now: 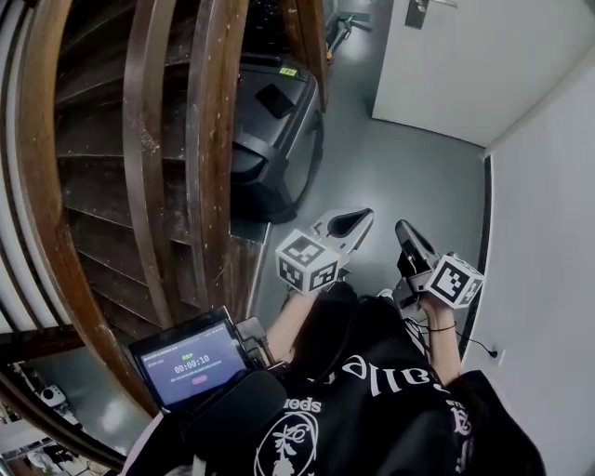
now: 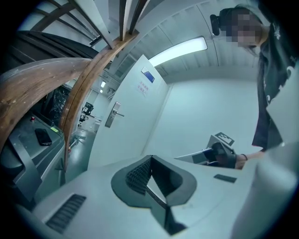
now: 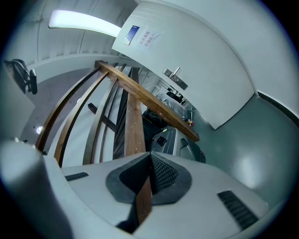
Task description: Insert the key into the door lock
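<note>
- White door at top right in the head view, its handle plate at the upper edge. Left tool and right tool side by side, well short of the door, tips toward it. Brown wooden staircase left of the door.
- Left gripper view: left tool pressed together, empty. Door ahead, handle on its left edge; lock too small to make out.
- Right gripper view: right tool pressed together, empty. Door above it.
</note>
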### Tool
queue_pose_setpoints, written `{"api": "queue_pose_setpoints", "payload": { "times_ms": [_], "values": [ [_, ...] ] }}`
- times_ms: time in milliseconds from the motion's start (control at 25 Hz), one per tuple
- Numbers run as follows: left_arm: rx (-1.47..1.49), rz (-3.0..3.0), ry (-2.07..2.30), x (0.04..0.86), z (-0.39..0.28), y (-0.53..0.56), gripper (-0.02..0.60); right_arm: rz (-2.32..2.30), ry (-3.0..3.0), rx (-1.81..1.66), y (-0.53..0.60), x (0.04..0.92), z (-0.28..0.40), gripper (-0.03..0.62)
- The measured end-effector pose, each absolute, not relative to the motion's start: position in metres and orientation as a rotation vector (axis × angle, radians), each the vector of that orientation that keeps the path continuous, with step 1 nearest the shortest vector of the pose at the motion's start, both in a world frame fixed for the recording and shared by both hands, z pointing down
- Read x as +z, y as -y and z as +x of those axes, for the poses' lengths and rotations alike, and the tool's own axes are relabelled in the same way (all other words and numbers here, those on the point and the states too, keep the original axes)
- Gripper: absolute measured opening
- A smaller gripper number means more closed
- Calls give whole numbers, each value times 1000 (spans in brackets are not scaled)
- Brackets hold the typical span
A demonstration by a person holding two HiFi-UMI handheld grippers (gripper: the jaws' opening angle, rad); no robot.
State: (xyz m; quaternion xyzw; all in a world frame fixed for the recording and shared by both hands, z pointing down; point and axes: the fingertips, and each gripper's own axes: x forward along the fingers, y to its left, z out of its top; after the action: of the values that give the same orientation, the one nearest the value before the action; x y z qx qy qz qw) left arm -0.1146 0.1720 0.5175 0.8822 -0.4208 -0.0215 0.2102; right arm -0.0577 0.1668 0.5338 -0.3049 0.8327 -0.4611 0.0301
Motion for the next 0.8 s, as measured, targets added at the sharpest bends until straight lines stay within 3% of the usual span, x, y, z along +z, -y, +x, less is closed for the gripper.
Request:
{"api": "queue_pose_setpoints", "payload": {
  "times_ms": [800],
  "values": [
    [-16,2381,1293,521,28,-241,5,-916,-2636,-1351,-232,524,102,18]
  ]
}}
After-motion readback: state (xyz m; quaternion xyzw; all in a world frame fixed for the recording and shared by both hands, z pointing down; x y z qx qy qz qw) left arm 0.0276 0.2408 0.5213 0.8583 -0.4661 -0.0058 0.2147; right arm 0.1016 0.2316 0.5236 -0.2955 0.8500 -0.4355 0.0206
